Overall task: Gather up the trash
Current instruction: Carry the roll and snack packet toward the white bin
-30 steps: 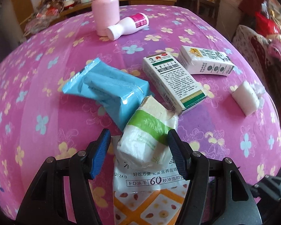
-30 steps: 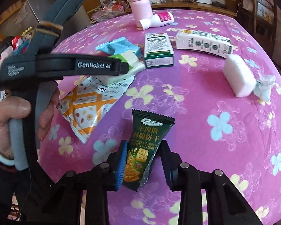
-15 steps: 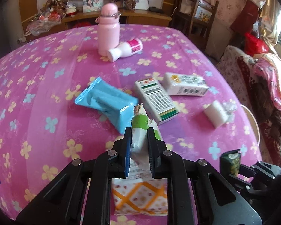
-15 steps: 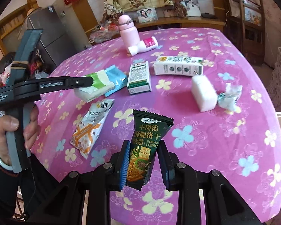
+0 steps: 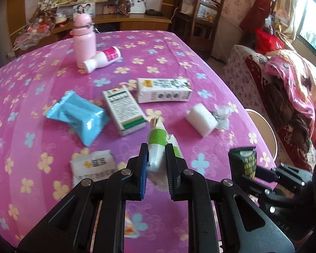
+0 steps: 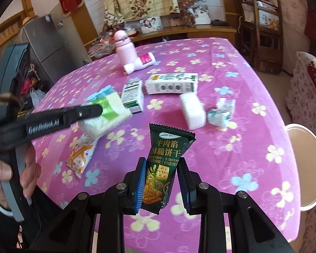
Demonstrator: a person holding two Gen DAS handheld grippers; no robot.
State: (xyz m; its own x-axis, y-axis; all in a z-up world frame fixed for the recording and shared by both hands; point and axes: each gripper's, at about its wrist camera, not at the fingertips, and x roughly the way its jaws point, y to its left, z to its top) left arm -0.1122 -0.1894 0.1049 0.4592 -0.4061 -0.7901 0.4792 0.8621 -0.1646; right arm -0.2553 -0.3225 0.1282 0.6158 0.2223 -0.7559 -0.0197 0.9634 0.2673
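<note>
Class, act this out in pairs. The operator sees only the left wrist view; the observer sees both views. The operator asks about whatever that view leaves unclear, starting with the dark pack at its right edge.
Operator: What is the dark pack at my right edge?
Observer: A dark green biscuit packet with crackers printed on its front. It is clamped in the right tongs.
Operator: What holds the tool behind my left tongs?
Observer: A bare hand wraps round its grey handle.
</note>
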